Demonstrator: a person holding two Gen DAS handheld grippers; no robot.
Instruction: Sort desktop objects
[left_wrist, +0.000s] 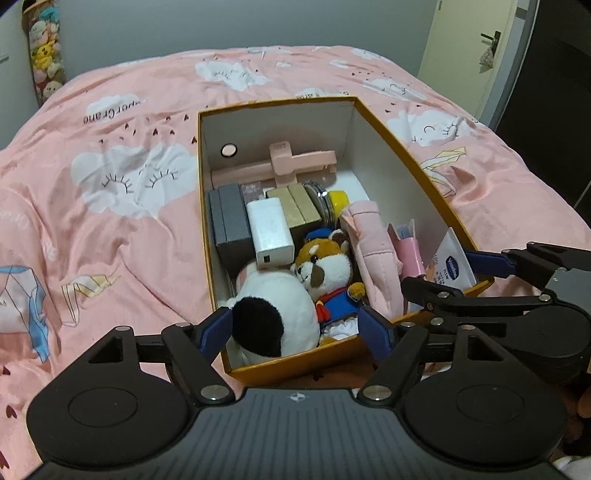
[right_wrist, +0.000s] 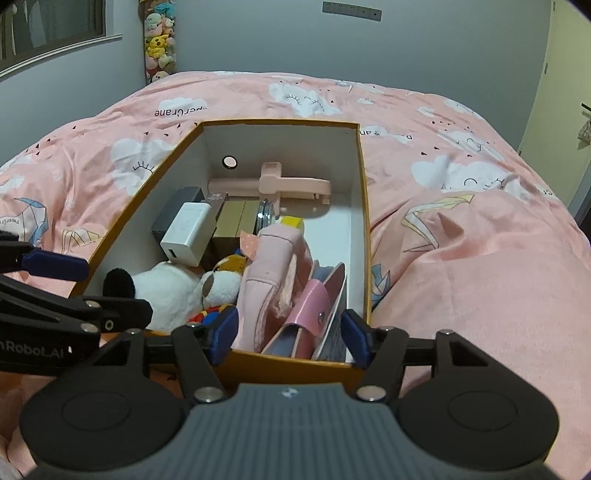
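Here, left tongs (left_wrist: 295, 328) spread around white plush (left_wrist: 273, 314) in box (left_wrist: 406, 147); right tongs (right_wrist: 290, 338) spread, empty.

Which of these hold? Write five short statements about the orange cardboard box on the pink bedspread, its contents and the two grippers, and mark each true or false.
1. The orange cardboard box stands open, with no lid on it. True.
2. The white power adapter lies outside the box on the pink bedspread. False: it is inside the box, beside a grey box.
3. The white plush toy with a black patch sits at the near end of the box. True.
4. The left gripper is clamped on the plush toy. False: its jaws stand open.
5. The right gripper holds the pink padded pouch. False: it is open, holding nothing.
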